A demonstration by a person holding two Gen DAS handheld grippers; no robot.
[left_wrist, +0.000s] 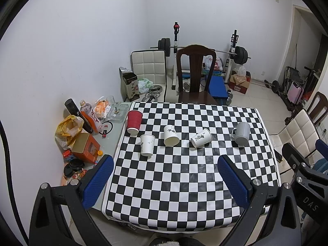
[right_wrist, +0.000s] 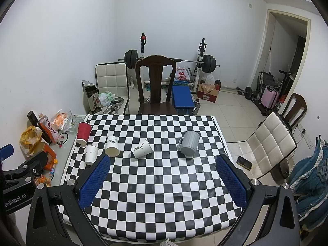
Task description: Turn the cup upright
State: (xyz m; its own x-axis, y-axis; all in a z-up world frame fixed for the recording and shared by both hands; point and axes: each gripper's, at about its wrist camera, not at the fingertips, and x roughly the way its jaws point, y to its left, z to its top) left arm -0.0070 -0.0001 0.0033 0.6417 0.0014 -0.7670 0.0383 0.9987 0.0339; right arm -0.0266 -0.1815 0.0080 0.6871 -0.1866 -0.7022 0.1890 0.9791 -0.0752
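Right now my left gripper (left_wrist: 165, 176) and right gripper (right_wrist: 163, 176) both hang wide open and empty above the near surface (right_wrist: 164, 194). The tipped white cup (right_wrist: 142, 148) lies mid-row; I'd approach its side squarely, with open room between the neighbouring cup (right_wrist: 112, 149) and grey mug (right_wrist: 189, 146).

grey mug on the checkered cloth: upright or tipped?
Not upright: the grey mug appears inverted, slightly tilted. The right wrist view shows its closed base on top, wider rim down on the checkered cloth.

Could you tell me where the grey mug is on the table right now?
In both wrist views the grey mug sits upside down at the right end of the cup row, right of the tipped white paper cup on the checkered tablecloth.
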